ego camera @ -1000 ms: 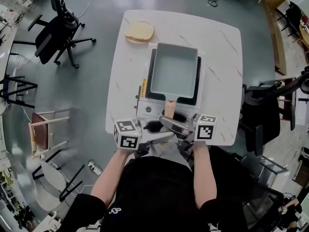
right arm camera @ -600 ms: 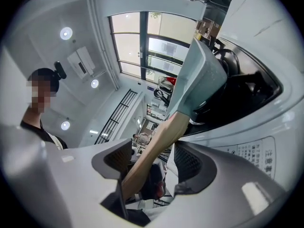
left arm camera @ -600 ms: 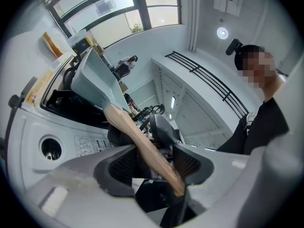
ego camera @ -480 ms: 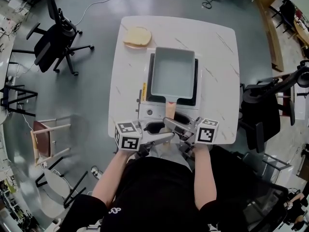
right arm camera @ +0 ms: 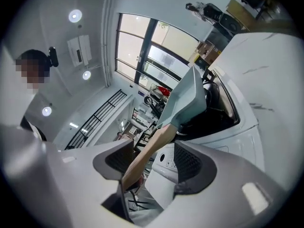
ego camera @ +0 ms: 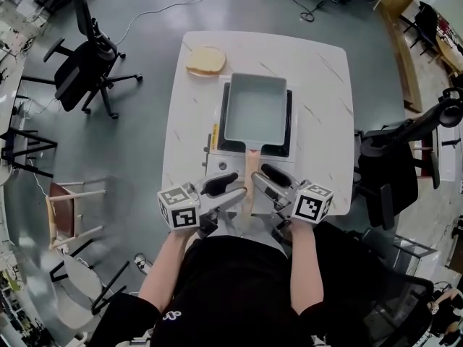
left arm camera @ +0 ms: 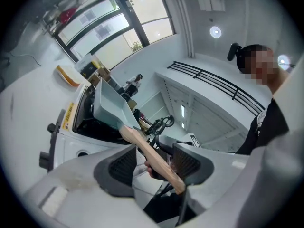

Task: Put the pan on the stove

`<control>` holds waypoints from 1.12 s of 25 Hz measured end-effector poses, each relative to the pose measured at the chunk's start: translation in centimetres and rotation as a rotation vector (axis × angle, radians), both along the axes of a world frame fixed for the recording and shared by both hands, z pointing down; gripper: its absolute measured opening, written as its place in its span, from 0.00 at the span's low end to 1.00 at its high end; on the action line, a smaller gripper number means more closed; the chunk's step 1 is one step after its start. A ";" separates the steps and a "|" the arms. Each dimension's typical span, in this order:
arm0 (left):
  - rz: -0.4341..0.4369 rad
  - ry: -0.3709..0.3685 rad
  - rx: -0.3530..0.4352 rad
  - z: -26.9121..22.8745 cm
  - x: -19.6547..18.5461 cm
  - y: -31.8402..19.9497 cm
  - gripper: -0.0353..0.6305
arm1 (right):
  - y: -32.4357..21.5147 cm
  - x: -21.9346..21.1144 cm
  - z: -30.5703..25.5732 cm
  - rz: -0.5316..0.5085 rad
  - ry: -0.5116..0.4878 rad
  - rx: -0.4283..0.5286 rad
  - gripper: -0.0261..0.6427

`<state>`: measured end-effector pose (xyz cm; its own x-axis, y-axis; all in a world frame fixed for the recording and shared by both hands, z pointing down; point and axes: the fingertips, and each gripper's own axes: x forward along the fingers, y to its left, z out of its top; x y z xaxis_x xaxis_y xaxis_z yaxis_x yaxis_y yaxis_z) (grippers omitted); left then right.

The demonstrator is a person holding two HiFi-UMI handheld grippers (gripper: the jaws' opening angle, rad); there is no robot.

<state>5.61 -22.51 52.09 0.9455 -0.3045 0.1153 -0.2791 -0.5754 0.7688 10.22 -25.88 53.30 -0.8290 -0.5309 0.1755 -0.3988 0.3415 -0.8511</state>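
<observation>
A pale blue rectangular pan (ego camera: 255, 110) sits on the white portable stove (ego camera: 217, 166) in the middle of the table. Its wooden handle (ego camera: 250, 176) points back at me. My left gripper (ego camera: 230, 190) stands open at the handle's left. In the left gripper view the handle (left arm camera: 149, 156) runs between the pads without being squeezed. My right gripper (ego camera: 269, 181) is at the handle's right, and its jaws are closing. In the right gripper view the handle (right arm camera: 145, 158) lies between the wide jaws with gaps on both sides.
A slice of bread (ego camera: 206, 61) lies on the white marble table (ego camera: 325, 100) behind the stove at the left. A black office chair (ego camera: 83, 60) stands on the floor to the left, and another chair (ego camera: 391, 168) is close to the table's right edge.
The left gripper has shifted left and its fingers now reach up beside the handle. The right gripper's jaws stand wider apart. The pan has stayed on the stove.
</observation>
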 end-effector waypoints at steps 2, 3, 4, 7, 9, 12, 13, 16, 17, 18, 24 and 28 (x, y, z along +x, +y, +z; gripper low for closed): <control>-0.065 -0.015 0.030 -0.6 -0.8 -0.5 0.40 | 0.1 0.4 -0.6 0.020 0.031 0.032 0.42; -0.098 -0.026 0.046 -0.9 -1.2 -0.8 0.40 | 0.2 0.5 -0.8 0.027 0.051 0.049 0.42; -0.128 -0.036 0.064 -1.2 -1.5 -1.0 0.39 | 0.3 0.7 -1.1 0.033 0.076 0.067 0.39; -0.192 -0.054 0.113 -2.3 -2.2 -1.1 0.33 | 0.7 0.7 -1.9 0.038 0.136 0.119 0.29; -0.224 -0.064 0.150 -3.1 -2.5 -1.0 0.27 | 1.2 0.6 -2.6 0.036 0.153 0.148 0.26; -0.270 -0.095 0.198 -4.2 -2.8 -0.8 0.19 | 1.7 0.4 -3.5 0.042 0.180 0.189 0.20; -0.282 -0.103 0.208 -4.5 -2.8 -0.6 0.18 | 1.9 0.5 -3.8 0.047 0.189 0.204 0.19; -0.304 -0.121 0.252 -5.4 -2.7 -0.1 0.14 | 2.4 0.7 -4.7 0.062 0.211 0.244 0.14; -0.313 -0.128 0.268 -5.7 -2.7 0.0 0.12 | 2.5 0.8 -5.0 0.070 0.220 0.257 0.12; -0.324 -0.137 0.283 -6.0 -2.7 0.1 0.10 | 2.6 0.9 -5.3 0.078 0.230 0.271 0.10; -0.386 -0.214 0.364 -7.9 -2.5 0.5 0.06 | 3.0 1.7 -7.3 0.135 0.293 0.355 0.02; -0.445 -0.293 0.404 -8.7 -2.7 0.2 0.06 | 3.2 2.0 -8.4 0.159 0.334 0.406 0.02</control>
